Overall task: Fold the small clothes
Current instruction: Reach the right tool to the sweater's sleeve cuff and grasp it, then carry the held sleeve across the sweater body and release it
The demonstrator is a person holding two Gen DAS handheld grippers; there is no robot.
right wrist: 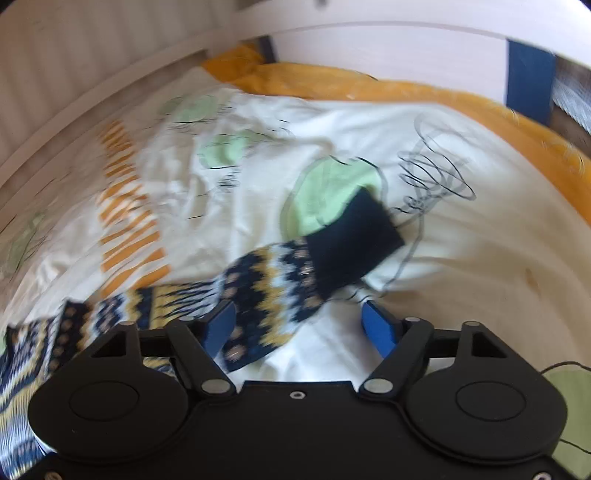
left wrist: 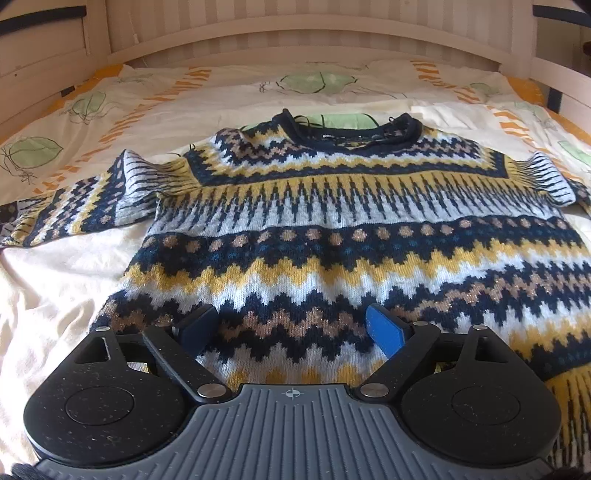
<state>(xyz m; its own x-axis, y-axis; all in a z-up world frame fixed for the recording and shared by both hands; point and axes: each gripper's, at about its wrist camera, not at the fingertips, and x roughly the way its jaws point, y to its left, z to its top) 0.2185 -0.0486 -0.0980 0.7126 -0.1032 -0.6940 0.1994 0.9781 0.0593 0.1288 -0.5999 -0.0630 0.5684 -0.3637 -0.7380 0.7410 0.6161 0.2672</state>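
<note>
**Starting the fold: jumper spread flat, sleeves still out**

Looking along the left gripper (left wrist: 291, 326) first, we find its two fingers spread wide and holding nothing. Directly ahead of and beneath them lies the navy, mustard, white and tan zigzag-knit jumper (left wrist: 332, 229), front up, its body laid flat with the hem nearest the tool and the dark ribbed neckline (left wrist: 351, 131) at the far end. One sleeve (left wrist: 85, 199) runs out to the left of the fingers, a little rumpled near the shoulder; the other leaves the frame to the right. Under everything is the cream bedsheet printed with green leaves and orange stripes (left wrist: 59, 280), and beyond it the pale wooden slatted bed frame (left wrist: 295, 22).

Turning to the right gripper (right wrist: 299, 325), we see its blue-padded fingers (right wrist: 378, 326) likewise parted and empty, though the view is blurred. The patterned sleeve with its plain navy cuff (right wrist: 354, 240) stretches away just ahead, its lower part passing near the left-hand finger; we cannot tell whether they touch.

We judge the task barely begun: the garment is laid out, but no sleeve is folded in and the body is not doubled. Both sleeve folds and the body fold remain.
</note>
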